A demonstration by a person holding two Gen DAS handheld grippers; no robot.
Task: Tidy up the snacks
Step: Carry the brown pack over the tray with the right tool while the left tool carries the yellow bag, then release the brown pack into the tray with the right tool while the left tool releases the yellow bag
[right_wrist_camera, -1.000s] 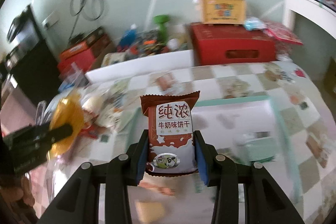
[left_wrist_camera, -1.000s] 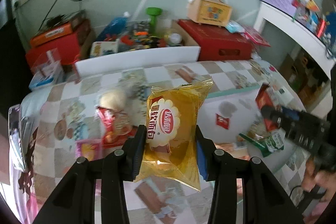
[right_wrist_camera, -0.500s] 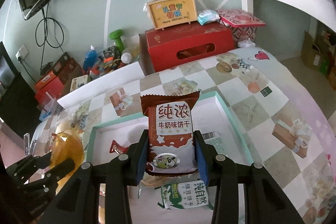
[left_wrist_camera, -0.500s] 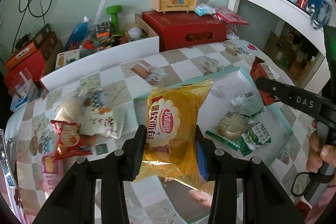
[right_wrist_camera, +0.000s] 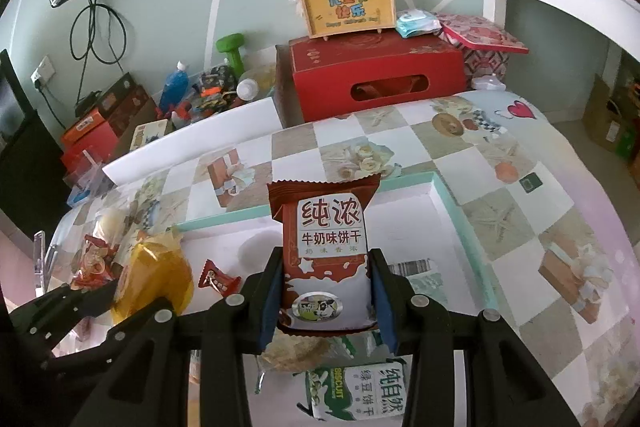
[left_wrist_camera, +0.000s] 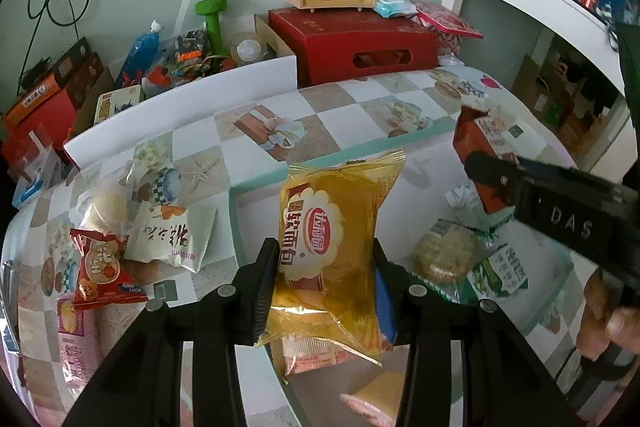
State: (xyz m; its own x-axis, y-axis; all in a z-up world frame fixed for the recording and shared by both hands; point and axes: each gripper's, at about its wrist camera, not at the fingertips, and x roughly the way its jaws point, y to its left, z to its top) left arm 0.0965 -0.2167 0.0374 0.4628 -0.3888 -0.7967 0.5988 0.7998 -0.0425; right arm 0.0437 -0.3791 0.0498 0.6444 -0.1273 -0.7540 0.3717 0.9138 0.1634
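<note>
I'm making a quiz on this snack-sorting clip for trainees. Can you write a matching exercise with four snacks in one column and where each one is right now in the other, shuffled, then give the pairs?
Things:
1. yellow bread packet
2. brown milk biscuit packet
3. small red candy
4. white packet with black writing

Places:
A. lying inside the teal-rimmed tray
B. clamped in the right gripper
C. lying on the tablecloth, outside the tray on its left
D. clamped in the left gripper

Pairs: 1-D, 2-B, 3-A, 4-C
</note>
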